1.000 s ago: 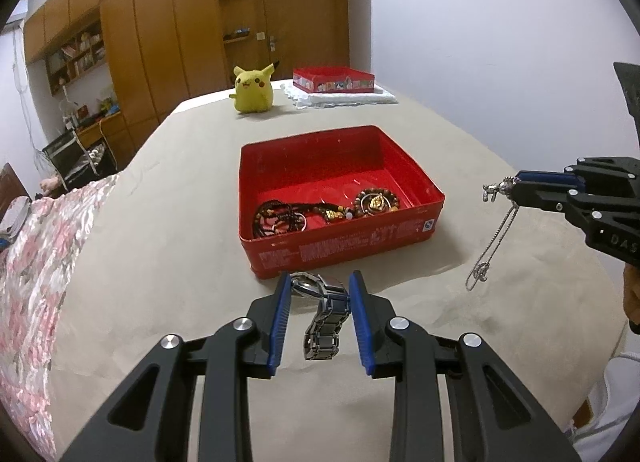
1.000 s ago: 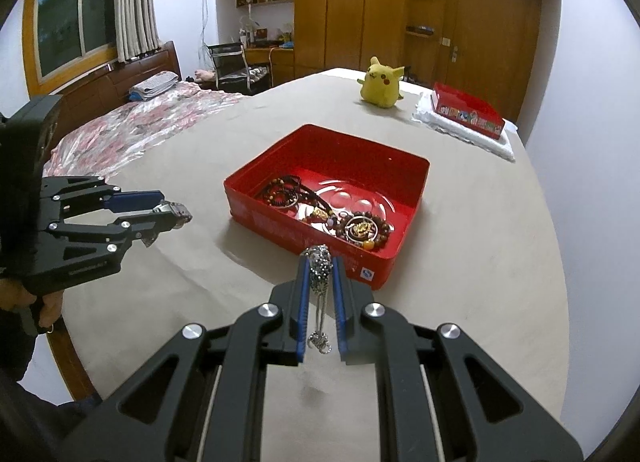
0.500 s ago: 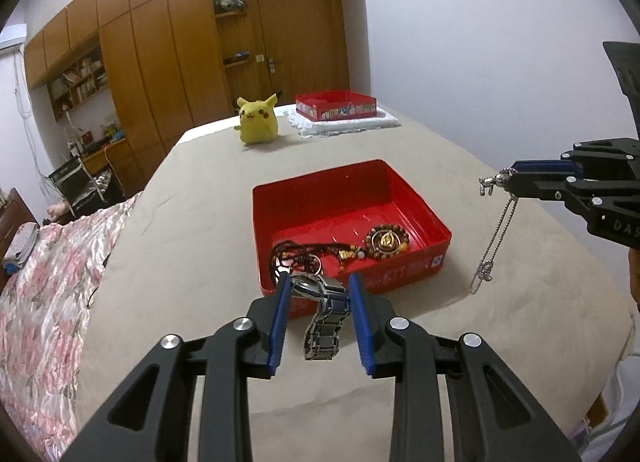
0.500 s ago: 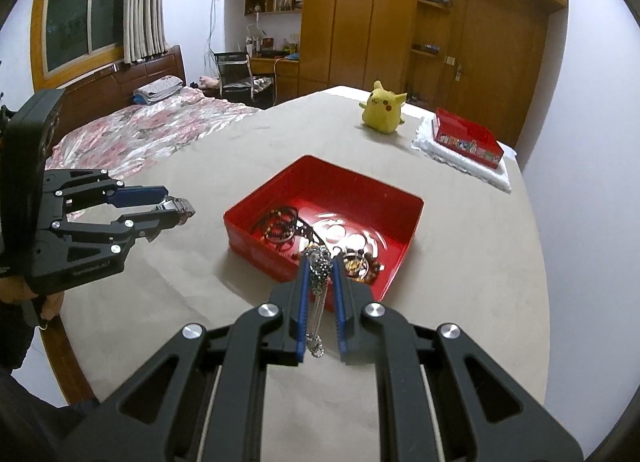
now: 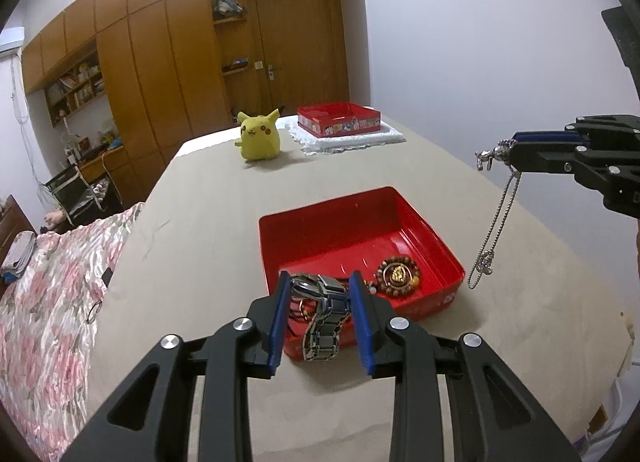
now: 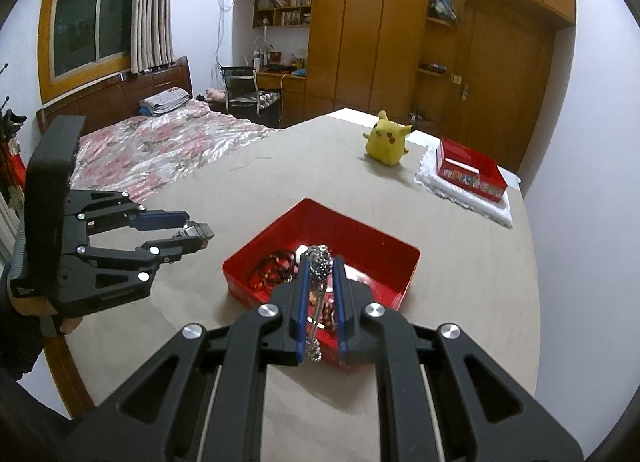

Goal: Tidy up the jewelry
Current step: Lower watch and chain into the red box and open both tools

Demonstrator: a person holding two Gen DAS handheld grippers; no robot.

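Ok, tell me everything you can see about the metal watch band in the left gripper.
The metal watch band is silver and dark grey, made of rectangular links that look like polished steel. Its upper end is clamped between the blue-padded jaws of the left gripper; the rest hangs limp, in the air, in front of the red tray.

Loads of bare table (image 5: pixel 200 246) at 9 o'clock of the red tray (image 5: pixel 420 222). At 12 o'clock the yellow plush (image 5: pixel 258 136) and red box (image 5: pixel 340 118) block the far end.
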